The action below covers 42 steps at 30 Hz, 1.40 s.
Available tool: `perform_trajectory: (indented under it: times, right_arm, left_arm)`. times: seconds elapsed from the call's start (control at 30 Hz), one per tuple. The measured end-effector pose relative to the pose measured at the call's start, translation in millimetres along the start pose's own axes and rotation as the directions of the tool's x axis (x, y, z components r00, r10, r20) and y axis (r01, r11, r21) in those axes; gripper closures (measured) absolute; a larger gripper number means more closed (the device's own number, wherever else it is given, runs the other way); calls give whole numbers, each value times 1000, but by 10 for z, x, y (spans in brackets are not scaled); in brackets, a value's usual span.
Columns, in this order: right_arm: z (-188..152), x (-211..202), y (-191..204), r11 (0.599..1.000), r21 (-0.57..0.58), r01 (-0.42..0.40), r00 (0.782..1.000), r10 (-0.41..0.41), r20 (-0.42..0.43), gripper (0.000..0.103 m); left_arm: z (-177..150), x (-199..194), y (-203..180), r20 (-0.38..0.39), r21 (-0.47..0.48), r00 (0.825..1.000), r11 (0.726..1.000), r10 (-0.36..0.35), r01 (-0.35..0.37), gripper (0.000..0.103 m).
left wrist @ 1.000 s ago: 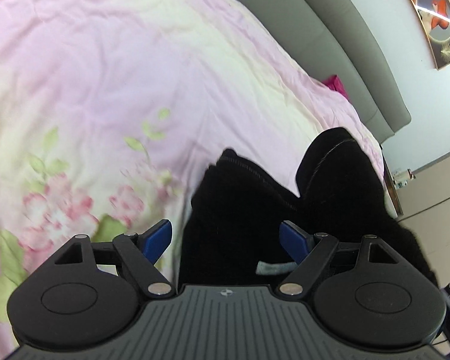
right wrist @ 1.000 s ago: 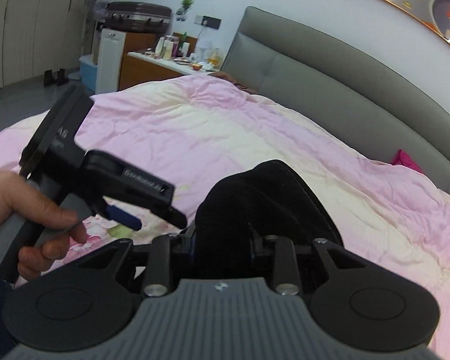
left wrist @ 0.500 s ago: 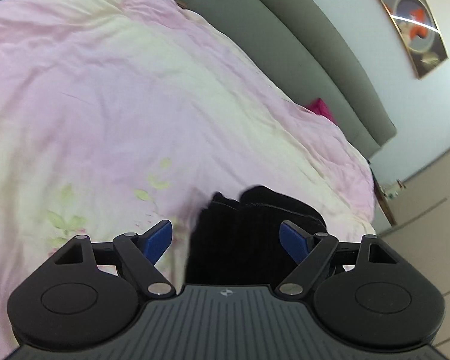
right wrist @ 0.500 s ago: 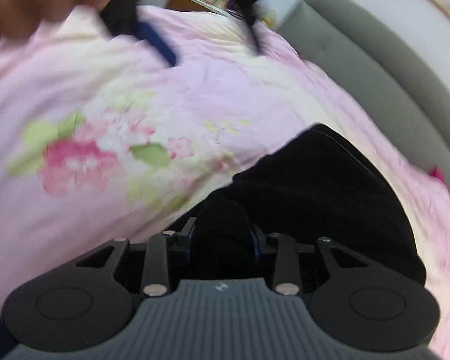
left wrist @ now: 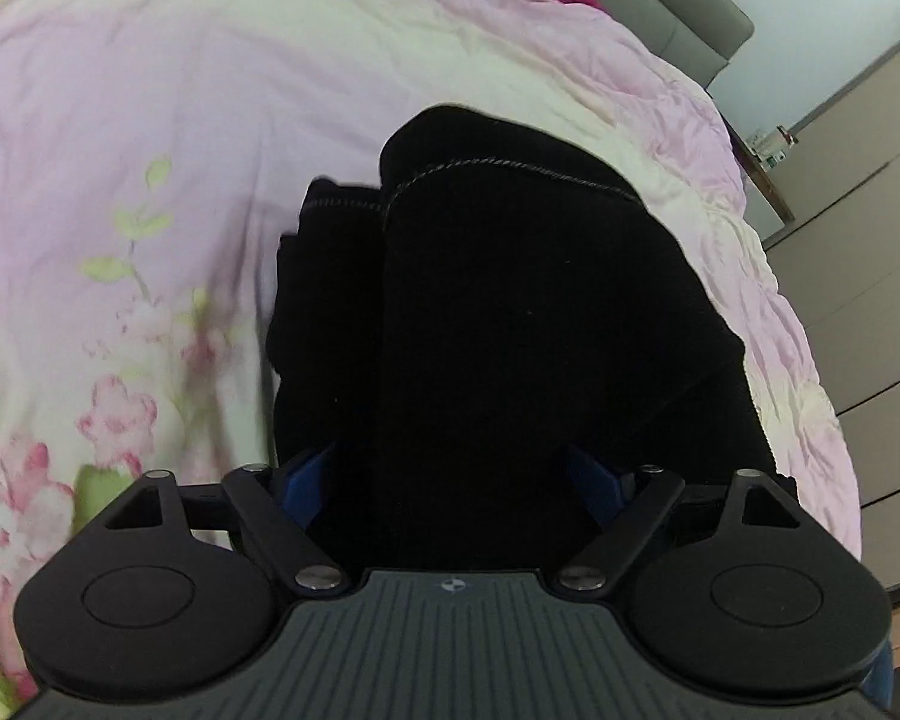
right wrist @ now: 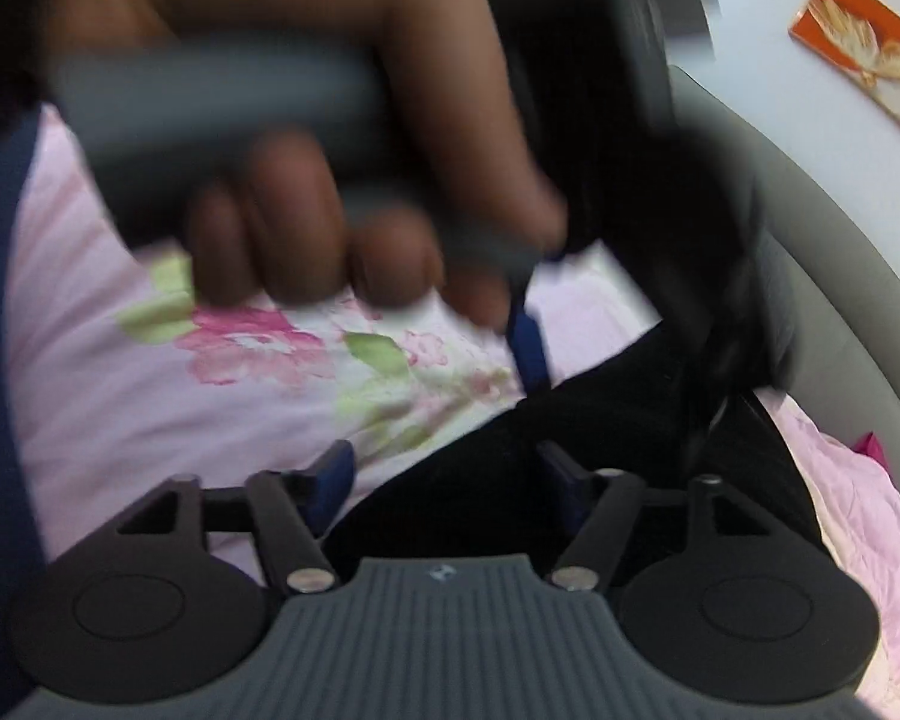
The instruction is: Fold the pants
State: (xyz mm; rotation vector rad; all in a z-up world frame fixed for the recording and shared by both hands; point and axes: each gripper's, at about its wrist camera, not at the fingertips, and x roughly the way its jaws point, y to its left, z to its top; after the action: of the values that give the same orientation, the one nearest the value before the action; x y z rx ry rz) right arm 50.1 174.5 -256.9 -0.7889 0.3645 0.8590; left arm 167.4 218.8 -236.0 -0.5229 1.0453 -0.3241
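Closest in the left wrist view, the left gripper (left wrist: 453, 480) stands with its jaws spread wide; they have just been opening a little more, and the black pants (left wrist: 510, 312) fill the space between the blue pads (left wrist: 306, 477), which do not seem to press on the cloth. In the right wrist view, the right gripper (right wrist: 444, 474) has jaws that have just been opening, now released, with an edge of the pants (right wrist: 498, 480) lying between them but not pinched. The pants rest folded in a dark pile on the pink flowered quilt (left wrist: 150, 120) of the bed. Above the right gripper, blurred, a hand (right wrist: 342, 168) holds the grey handle of the other gripper. Farther back are the grey headboard (right wrist: 840, 276) and a framed picture (right wrist: 864, 54) on the wall.
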Motion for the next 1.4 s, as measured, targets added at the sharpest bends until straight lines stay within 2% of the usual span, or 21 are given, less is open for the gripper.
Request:
perform_trajectory:
  times: [0.1,0.17,0.23,0.3,0.4,0.47,0.5,0.53,0.6,0.63,0.67,0.7,0.73,0.77,0.8,0.87,0.9,1.0,1.2,1.3,1.4]
  right_arm:
    - [-94,-390,-67,997,-16,-74,997,74,1,45]
    - [-137,-731,-316,989,111,-98,995,95,33,49]
    - [-202,-999,-683,952,293,-91,995,76,62,49]
    - [-304,-1128,-1081,888,460,-16,999,1,33,49]
    - [-513,-1100,-1586,753,648,111,994,-76,-82,51]
    - [-711,-959,-1821,642,756,129,988,-19,-153,54]
    - [-827,-840,-1872,576,813,78,984,87,-156,54]
    - [-860,-777,-1822,569,820,68,980,117,-163,54]
    - [-723,-784,-1478,733,679,55,969,125,-213,57]
    - [-710,-744,-1221,771,635,-49,946,240,-218,66]
    - [-770,-657,-966,746,644,-170,893,393,-220,77]
    - [-834,-600,-704,760,618,-202,858,442,-264,77]
    - [-892,-562,-405,847,503,-170,856,380,-350,77]
    - [-927,-574,-267,894,423,-149,867,324,-380,77]
    - [-943,-626,-290,886,440,-145,881,318,-350,77]
    - [-926,-799,-607,795,586,-158,918,337,-210,77]
    - [-877,-920,-771,778,609,-154,943,300,-146,77]
    - [-645,-1222,-1014,872,483,-82,989,130,-68,75]
    - [-312,-1023,-1104,974,223,-40,995,59,-77,76]
    - [-197,-766,-957,998,64,-8,994,15,-112,76]
    - [-209,-703,-857,992,-111,52,984,-70,-165,75]
  left_arm:
    - [-27,-36,67,6,-45,1000,999,-13,13,2]
    - [-49,-41,58,8,-41,1000,999,-1,2,2]
    - [-65,-62,21,14,-36,1000,999,8,-8,1]
    - [-69,-79,19,18,-38,1000,999,13,-12,1]
    - [-83,-97,3,26,-40,999,999,21,-20,1]
    - [-110,-116,-6,28,-35,999,999,40,-39,1]
    - [-109,-114,-19,23,-26,998,998,59,-58,0]
    - [-95,-120,-38,23,-21,997,997,72,-72,0]
    - [-102,-132,-30,31,-31,997,997,77,-76,0]
    - [-96,-132,-19,32,-41,997,997,70,-69,0]
    - [-82,-125,-9,31,-50,997,996,69,-68,0]
    - [-82,-135,6,29,-51,997,996,72,-71,0]
    - [-92,-147,16,31,-48,997,996,76,-74,0]
    - [-104,-160,13,34,-43,996,996,81,-80,0]
    - [-112,-171,18,37,-39,996,996,83,-82,0]
    - [-120,-180,43,36,-52,996,996,78,-76,0]
    - [-120,-186,40,34,-61,996,995,77,-74,0]
    - [-131,-204,7,37,-51,995,995,89,-87,0]
    - [-144,-212,17,37,-65,996,994,86,-83,0]
    - [-146,-226,19,37,-64,995,994,89,-86,0]
    - [-143,-218,24,37,-65,996,995,82,-80,0]
